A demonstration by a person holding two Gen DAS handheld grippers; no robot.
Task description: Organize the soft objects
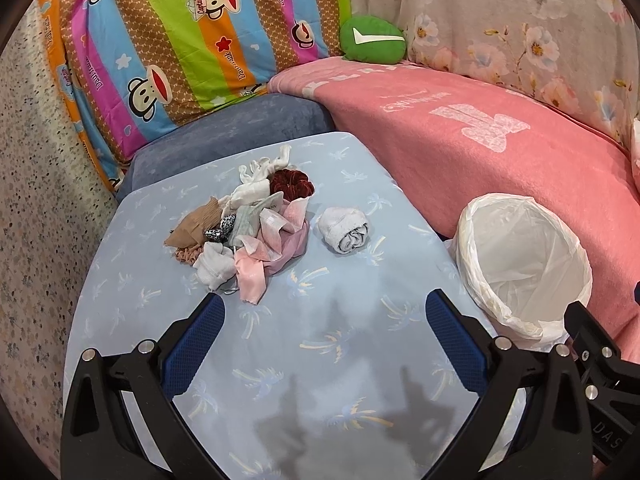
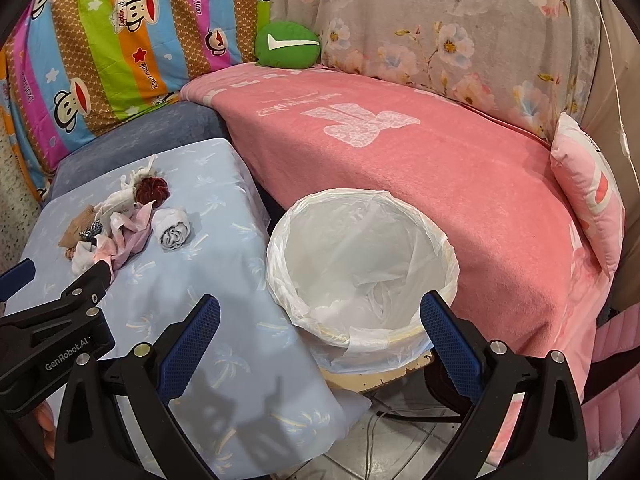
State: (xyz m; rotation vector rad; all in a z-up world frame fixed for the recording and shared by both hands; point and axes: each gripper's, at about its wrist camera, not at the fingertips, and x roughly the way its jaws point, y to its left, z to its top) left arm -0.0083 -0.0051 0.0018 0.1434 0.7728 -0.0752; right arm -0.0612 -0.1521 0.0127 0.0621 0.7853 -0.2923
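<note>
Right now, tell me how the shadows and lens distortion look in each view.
Left wrist view: the left claw casts soft, dark shadows on the blue palm-print cover, so light comes from above; the fisheye curves the pink blanket and blacks out the corners. Right wrist view: similar shadows under the right claw; the white bin liner looks bright, not blown out.

Bright, even light; sharp focus, soft gripper shadows on the blue cloth [image 1: 320,340], fisheye-bent, dark-vignetted edges.

fuzzy pink blanket [image 1: 480,168], thin plastic liner [image 2: 360,248]
</note>
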